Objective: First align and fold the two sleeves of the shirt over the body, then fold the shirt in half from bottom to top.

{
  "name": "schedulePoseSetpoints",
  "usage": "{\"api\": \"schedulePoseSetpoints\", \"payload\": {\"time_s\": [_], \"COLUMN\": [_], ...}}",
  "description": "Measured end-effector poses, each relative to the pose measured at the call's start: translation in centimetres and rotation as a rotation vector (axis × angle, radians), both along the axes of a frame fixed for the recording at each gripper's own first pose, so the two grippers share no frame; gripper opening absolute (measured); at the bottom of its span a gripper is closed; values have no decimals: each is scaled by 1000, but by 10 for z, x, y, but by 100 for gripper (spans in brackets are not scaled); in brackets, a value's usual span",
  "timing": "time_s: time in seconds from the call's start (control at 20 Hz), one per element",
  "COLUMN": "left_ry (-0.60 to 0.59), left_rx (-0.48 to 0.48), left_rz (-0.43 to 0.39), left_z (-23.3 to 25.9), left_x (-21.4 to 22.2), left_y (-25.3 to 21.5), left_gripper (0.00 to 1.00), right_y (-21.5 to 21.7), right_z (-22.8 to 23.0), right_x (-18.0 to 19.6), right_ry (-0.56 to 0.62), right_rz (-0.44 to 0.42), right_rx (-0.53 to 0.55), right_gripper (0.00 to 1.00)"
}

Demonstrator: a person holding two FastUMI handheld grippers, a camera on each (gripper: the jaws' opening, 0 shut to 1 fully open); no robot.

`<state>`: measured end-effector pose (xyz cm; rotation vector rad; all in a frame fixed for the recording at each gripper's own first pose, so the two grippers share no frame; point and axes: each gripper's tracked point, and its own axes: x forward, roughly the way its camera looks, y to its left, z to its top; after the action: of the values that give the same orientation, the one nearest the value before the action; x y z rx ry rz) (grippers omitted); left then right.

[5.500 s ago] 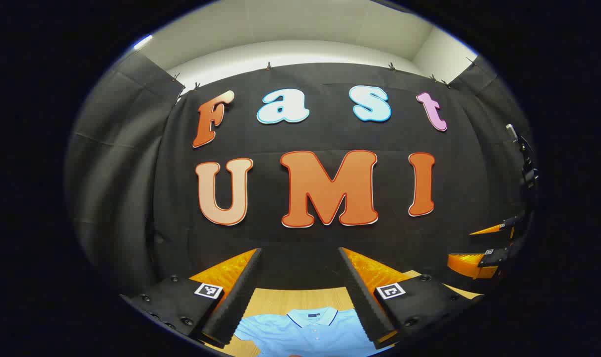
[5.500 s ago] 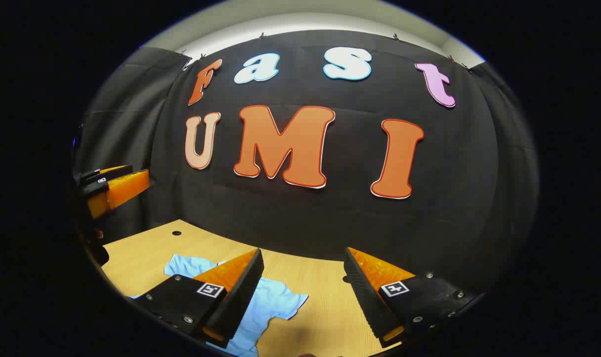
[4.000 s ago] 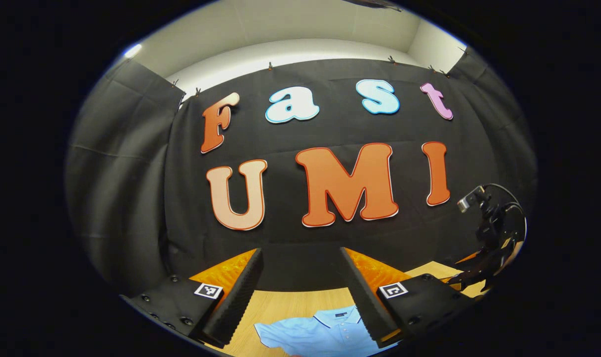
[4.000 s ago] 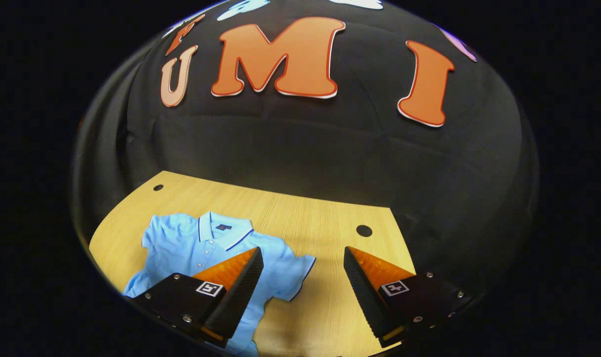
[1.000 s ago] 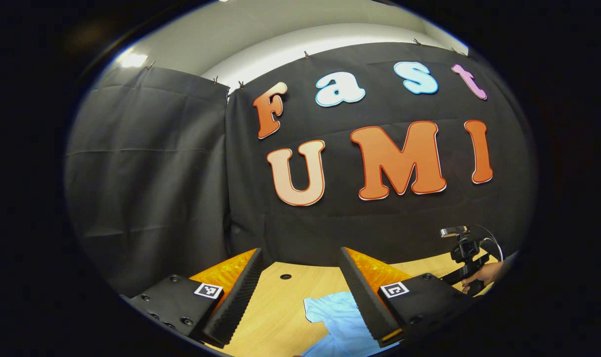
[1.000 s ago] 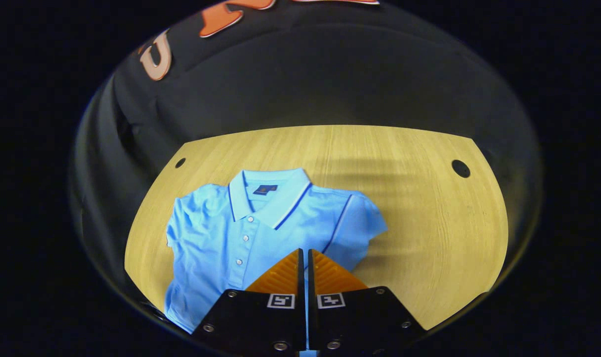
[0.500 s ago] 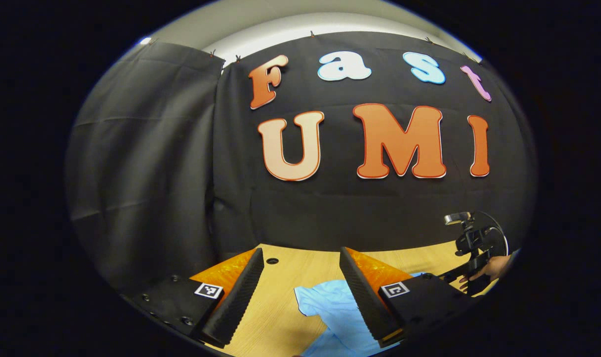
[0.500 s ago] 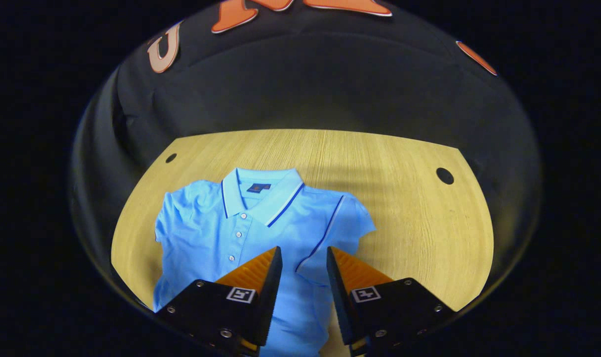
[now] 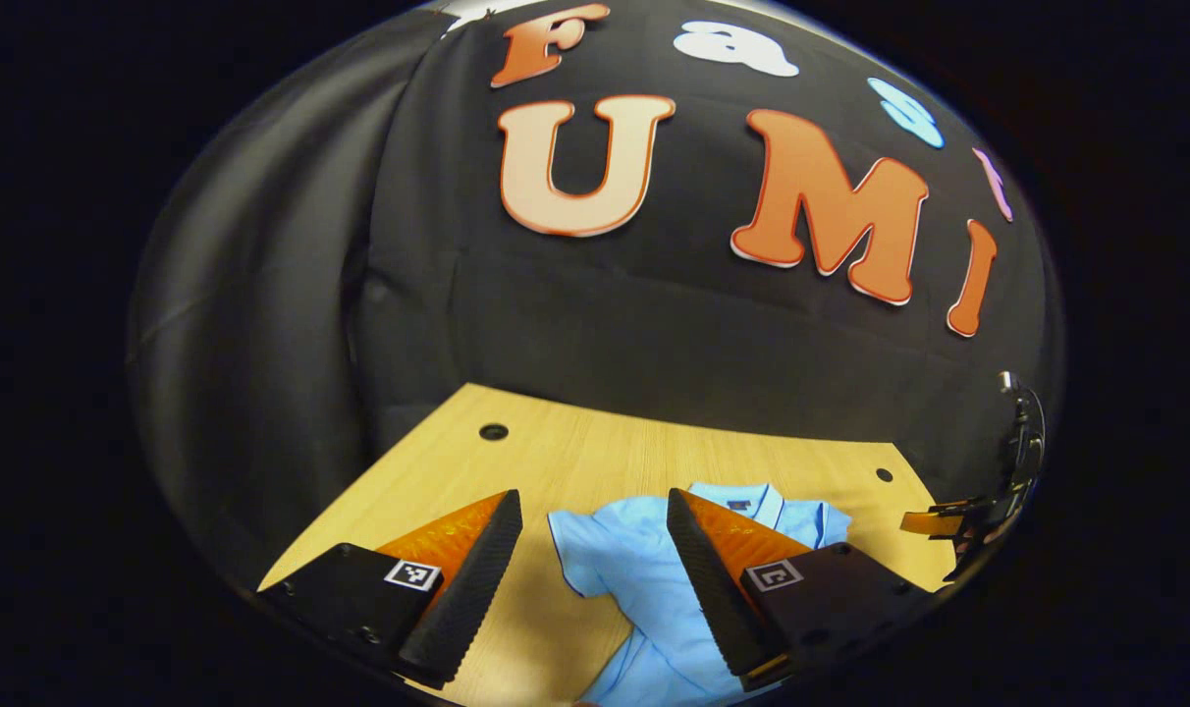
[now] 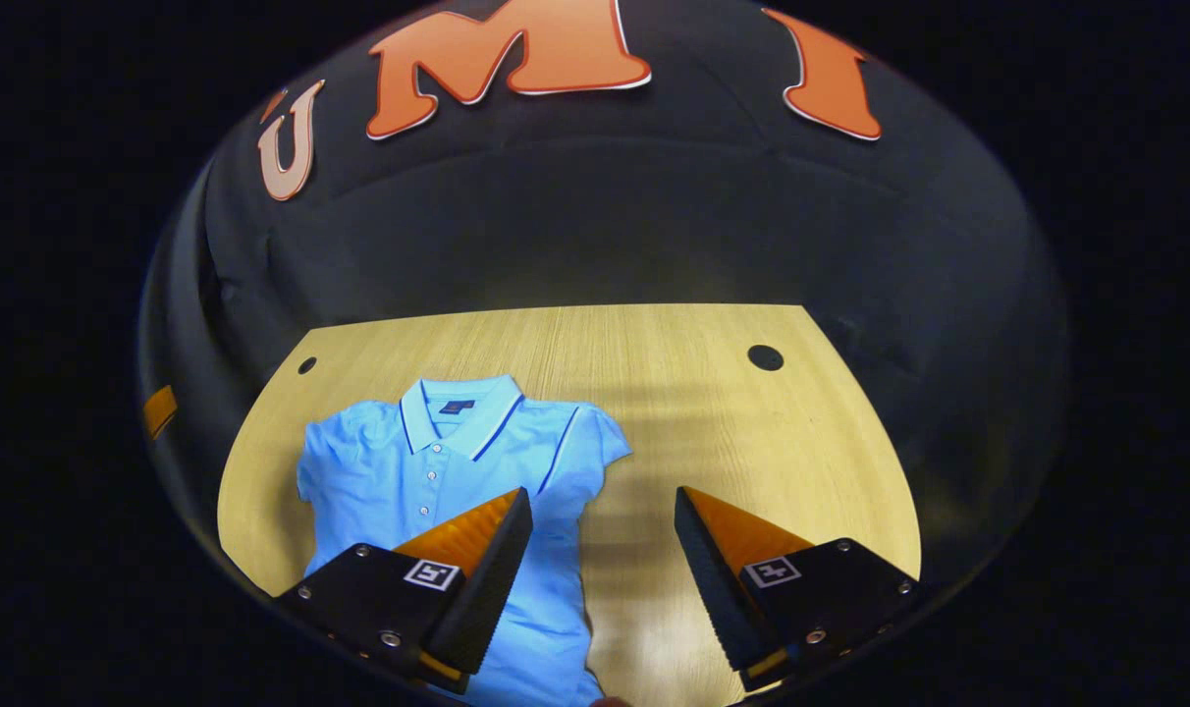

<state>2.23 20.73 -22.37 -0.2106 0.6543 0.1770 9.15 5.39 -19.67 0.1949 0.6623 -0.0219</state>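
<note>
Blue polo shirt [image 10: 438, 462] flat, one sleeve seemingly folded.

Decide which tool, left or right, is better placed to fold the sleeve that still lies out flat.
Left, probably. The left tool is open with the unfolded sleeve between its fingers. The right tool is open beside the shirt, by the sleeve that is already folded in.
</note>
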Motion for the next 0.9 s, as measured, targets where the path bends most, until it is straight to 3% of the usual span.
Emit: {"api": "schedulePoseSetpoints", "payload": {"time_s": [0.25, 0.55, 0.9], "left_ry": [214, 410, 620], "left_rx": [-103, -215, -220], "left_rz": [10, 20, -23], "left_z": [-62, -129, -202], "left_x": [-1, 11, 26], "left_y": [5, 13, 11], "left_gripper": [97, 98, 100], "right_y": [-15, -7, -4], "right_z": [4, 16, 25], "right_x": [-34, -68, -120], "right_ry": [-23, -71, -82], "right_rz": [-20, -65, -177], "right_rx": [-93, -96, -105], "right_gripper": [95, 98, 98]}}
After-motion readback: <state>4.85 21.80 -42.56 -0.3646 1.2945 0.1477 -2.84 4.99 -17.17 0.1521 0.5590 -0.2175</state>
